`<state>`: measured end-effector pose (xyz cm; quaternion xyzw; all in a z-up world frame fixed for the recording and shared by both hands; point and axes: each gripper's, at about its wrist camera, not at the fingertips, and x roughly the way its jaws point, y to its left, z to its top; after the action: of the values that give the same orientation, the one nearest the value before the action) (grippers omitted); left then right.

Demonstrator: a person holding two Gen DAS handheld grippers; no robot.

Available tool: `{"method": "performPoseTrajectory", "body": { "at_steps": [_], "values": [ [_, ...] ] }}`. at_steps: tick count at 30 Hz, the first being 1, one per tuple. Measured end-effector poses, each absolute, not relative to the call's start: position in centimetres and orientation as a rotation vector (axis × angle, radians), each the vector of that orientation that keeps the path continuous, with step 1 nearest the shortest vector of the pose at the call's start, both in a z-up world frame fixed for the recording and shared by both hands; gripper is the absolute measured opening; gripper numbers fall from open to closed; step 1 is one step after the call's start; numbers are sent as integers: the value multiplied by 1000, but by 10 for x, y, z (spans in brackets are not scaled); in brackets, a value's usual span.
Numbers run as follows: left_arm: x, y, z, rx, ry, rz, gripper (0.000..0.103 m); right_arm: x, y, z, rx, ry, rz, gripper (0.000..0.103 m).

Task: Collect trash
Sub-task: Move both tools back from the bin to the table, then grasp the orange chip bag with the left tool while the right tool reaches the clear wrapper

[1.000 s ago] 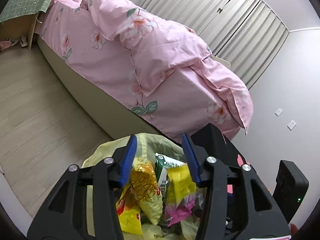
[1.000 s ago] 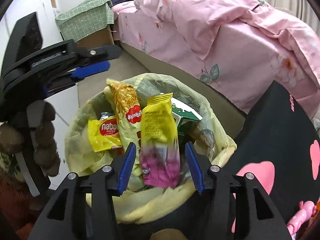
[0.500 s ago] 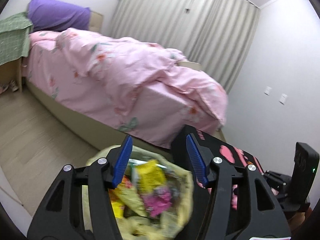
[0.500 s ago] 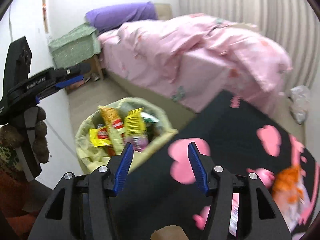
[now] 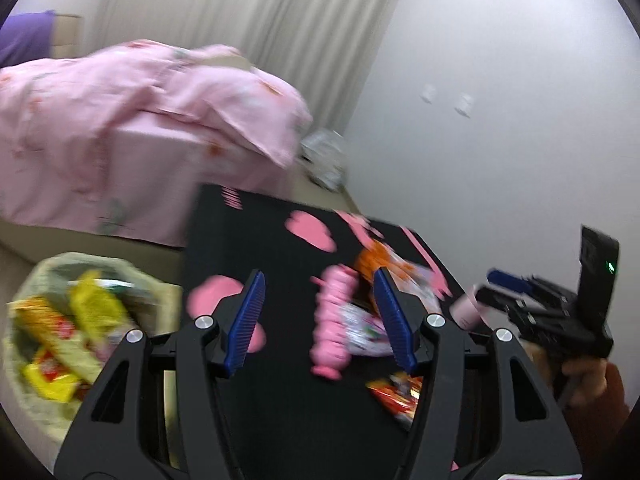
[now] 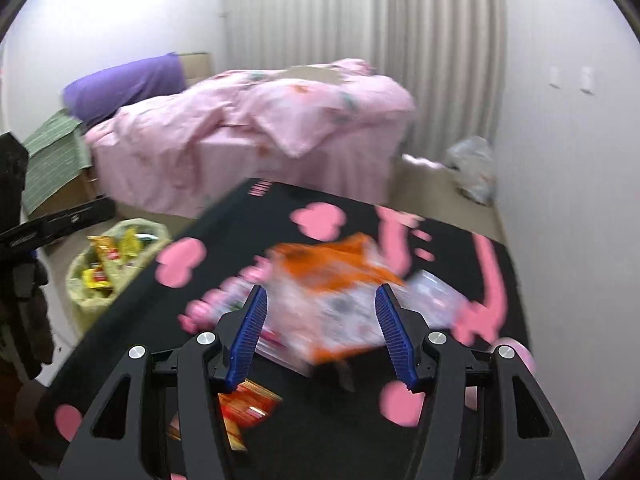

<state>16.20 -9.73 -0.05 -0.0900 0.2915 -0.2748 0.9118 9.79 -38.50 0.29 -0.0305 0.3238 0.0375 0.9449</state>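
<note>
Trash: orange-and-clear crinkled plastic wrapper lies on the black table with pink heart shapes, mid-surface, blurred. A red-and-yellow snack packet sits nearer, at the table's near edge, left of the wrapper. Just left of the wrapper, a pink segmented soft toy lies lengthwise on the table.

Right gripper: blue-padded jaws spread wide, nothing between the pads; the wrapper shows beyond them, not touched. Left gripper: jaws likewise released and empty, above the table with the toy and a clear packet seen past them.

Yellow-green bag-lined waste bin stands on the floor off the table's left edge, filled with yellow and red snack packets.

Farther off: bed with pink floral duvet, purple pillow at its far left end, pale pleated curtain behind. Crumpled clear plastic bag on the floor by the right wall.
</note>
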Motion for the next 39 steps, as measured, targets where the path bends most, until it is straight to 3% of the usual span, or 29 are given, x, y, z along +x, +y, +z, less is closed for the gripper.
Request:
{"method": "performPoseTrajectory", "body": {
  "at_steps": [12,18,25,31,33,34,35,39],
  "values": [
    [194,-219,-14,-21,693,-738,54,58,-450,-26,-21,635,-41,54],
    [213,-296,-25,247,748,-840,54,46,-466,-40,36,638,-46,54],
    [236,-251,-31,57,715,-532,54,44,-472,-61,109,675,-10,54],
    [260,-260,-68,46,882,-529,54,48,-459,-60,101,677,9,54],
    [261,-259,-72,16,926,-547,43,48,-457,-58,101,680,12,54],
    [260,-259,-72,3,946,-557,26,48,-454,-57,99,682,16,54],
    [261,-257,-71,-19,966,-581,20,48,-452,-55,96,683,19,54],
    [242,-235,-39,-63,862,-620,13,50,-444,-49,77,683,25,54]
  ]
}}
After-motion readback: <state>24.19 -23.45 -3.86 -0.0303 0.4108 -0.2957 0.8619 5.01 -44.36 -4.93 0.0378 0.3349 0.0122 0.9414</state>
